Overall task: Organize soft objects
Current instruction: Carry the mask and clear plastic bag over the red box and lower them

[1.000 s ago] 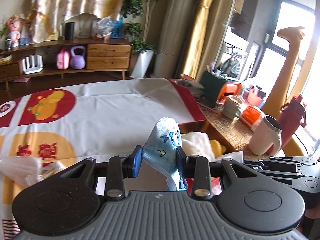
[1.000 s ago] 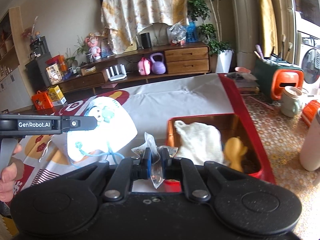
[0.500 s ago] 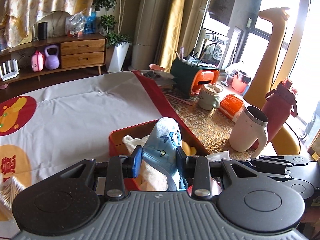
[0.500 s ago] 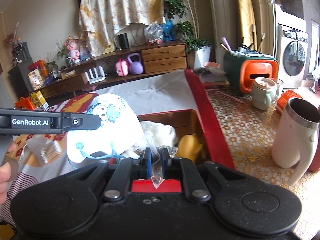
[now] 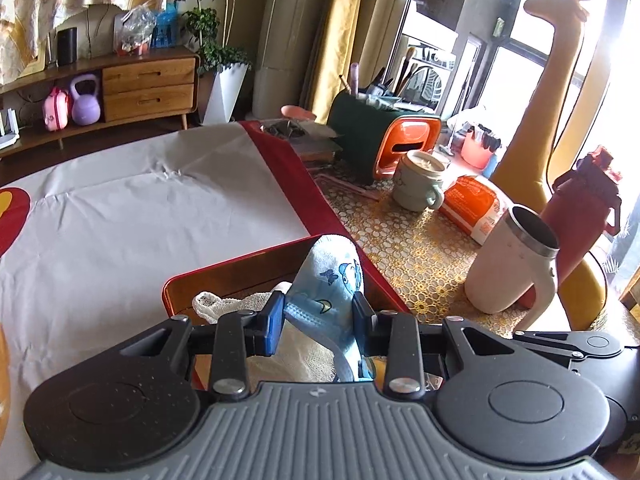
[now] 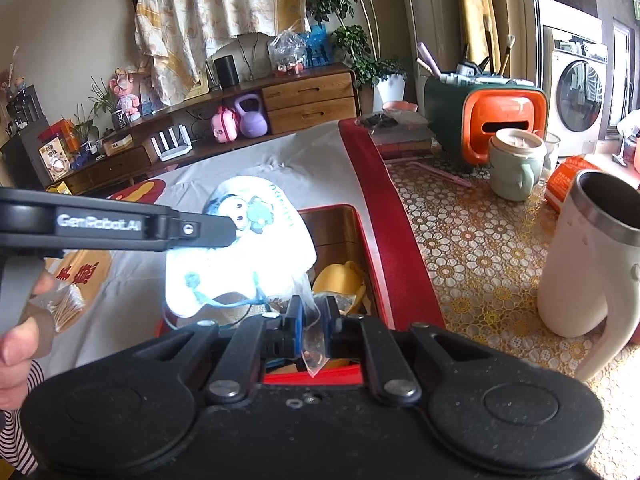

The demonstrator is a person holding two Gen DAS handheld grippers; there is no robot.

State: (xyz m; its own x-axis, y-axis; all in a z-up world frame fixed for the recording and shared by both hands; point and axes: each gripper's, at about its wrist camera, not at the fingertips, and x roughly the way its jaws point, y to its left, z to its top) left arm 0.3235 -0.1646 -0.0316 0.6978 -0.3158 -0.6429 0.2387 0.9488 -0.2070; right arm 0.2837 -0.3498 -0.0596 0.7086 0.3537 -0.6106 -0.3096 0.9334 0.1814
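Observation:
My left gripper [image 5: 318, 314] is shut on a blue cartoon-print face mask [image 5: 330, 280] and holds it over the red tray [image 5: 224, 268]. In the right wrist view the mask [image 6: 240, 256] hangs bright white over the tray [image 6: 376, 248]. A white mesh cloth [image 5: 232, 302] and a yellow soft toy [image 6: 340, 280] lie in the tray. My right gripper [image 6: 312, 322] is shut on a clear plastic bag [image 6: 314, 354] at the tray's near edge.
A white steel-rimmed mug [image 5: 516, 264], a red bottle [image 5: 584, 208], a green cup [image 5: 418, 184] and an orange pack [image 5: 474, 204] stand on the lace cloth right of the tray. The white-and-red tablecloth [image 5: 140, 208] spreads to the left.
Both grippers have moved right and forward with their loads. The mask now hangs over the tray, and the mug and bottle look closer.

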